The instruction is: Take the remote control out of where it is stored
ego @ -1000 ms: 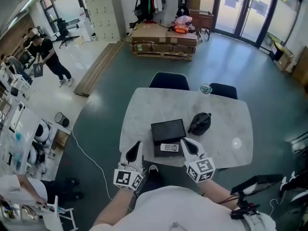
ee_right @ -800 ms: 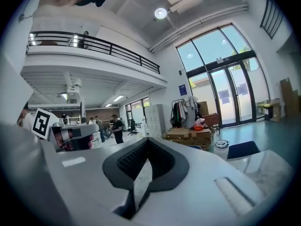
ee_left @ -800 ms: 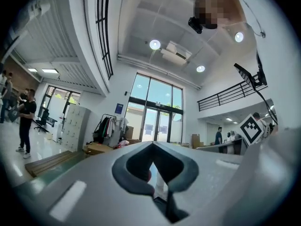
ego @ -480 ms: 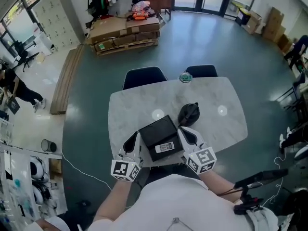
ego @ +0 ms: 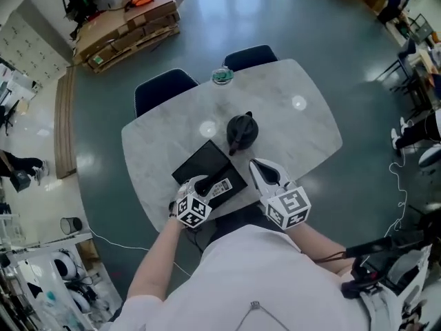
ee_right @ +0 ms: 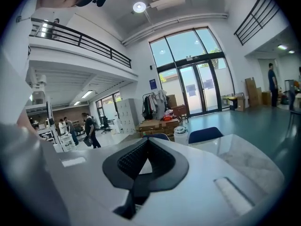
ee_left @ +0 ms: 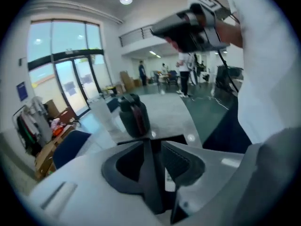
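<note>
The remote control (ego: 220, 185), dark with a white label, lies on a flat black case (ego: 202, 164) near the front edge of the white marble table (ego: 303, 133). My left gripper (ego: 201, 183) is over the case, its tips at the remote's left end, and its jaws are shut with nothing held. In the left gripper view the closed jaws (ee_left: 151, 143) point toward a black pot (ee_left: 134, 114), and a bit of white label shows under them. The right gripper (ego: 254, 165) hovers just right of the case and is also shut (ee_right: 146, 141) on nothing.
A black pot (ego: 241, 131) stands just behind the case. A green-lidded cup (ego: 221, 76) sits at the table's far edge, with two dark blue chairs (ego: 162, 88) behind it. Cardboard boxes on a pallet (ego: 127, 23) stand far back. People stand in the distance (ee_right: 89, 128).
The head view has swung, so the table now sits slanted. My left gripper has moved in from the table's edge to over the case beside the remote. The right gripper stays right of the case.
</note>
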A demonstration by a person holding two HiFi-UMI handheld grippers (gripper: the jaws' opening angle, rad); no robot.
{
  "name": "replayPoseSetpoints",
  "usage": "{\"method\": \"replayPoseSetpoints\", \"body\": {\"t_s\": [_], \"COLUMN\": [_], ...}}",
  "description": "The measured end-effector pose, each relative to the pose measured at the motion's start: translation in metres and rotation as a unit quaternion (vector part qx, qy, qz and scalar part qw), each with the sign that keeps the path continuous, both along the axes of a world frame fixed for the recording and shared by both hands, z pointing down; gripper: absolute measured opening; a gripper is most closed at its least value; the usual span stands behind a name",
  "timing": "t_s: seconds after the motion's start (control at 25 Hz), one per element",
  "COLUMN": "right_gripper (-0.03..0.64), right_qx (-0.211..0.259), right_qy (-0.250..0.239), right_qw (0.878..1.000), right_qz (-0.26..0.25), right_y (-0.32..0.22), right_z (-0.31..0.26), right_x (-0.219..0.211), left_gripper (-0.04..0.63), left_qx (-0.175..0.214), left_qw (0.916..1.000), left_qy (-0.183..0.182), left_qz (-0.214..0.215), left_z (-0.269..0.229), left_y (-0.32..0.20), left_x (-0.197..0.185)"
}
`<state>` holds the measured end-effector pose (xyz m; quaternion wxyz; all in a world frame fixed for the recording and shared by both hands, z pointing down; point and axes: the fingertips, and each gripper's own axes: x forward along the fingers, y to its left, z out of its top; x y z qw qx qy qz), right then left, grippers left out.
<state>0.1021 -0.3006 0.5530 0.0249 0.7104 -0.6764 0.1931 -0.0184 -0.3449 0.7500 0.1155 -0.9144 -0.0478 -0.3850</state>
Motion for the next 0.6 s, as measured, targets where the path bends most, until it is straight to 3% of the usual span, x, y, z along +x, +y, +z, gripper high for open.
{"method": "replayPoseSetpoints", "body": {"t_s": [0.12, 0.24, 0.44, 0.6], "right_gripper": [0.025, 0.025, 0.025, 0.025], "right_qx": [-0.019, -0.032, -0.050, -0.061], "right_qy": [-0.009, -0.014, -0.024, -0.028], "right_qw": [1.000, 0.999, 0.996, 0.993], "right_qz": [0.020, 0.036, 0.072, 0.098], "right_y": [0.016, 0.028, 0.053, 0.069], "right_z": [0.017, 0.027, 0.041, 0.053], "right_x": [0.007, 0.013, 0.028, 0.037], "left_gripper": [0.148, 0.152, 0.189, 0.207], "left_qx": [-0.009, -0.017, -0.023, -0.010], "left_qw": [0.9919, 0.9775, 0.9585, 0.9513], "left_qy": [-0.095, -0.166, -0.245, -0.278], "left_qz": [0.084, 0.129, 0.144, 0.133], "left_z": [0.065, 0.112, 0.162, 0.181], "left_y": [0.029, 0.045, 0.050, 0.050], "left_x": [0.000, -0.005, -0.005, -0.002]}}
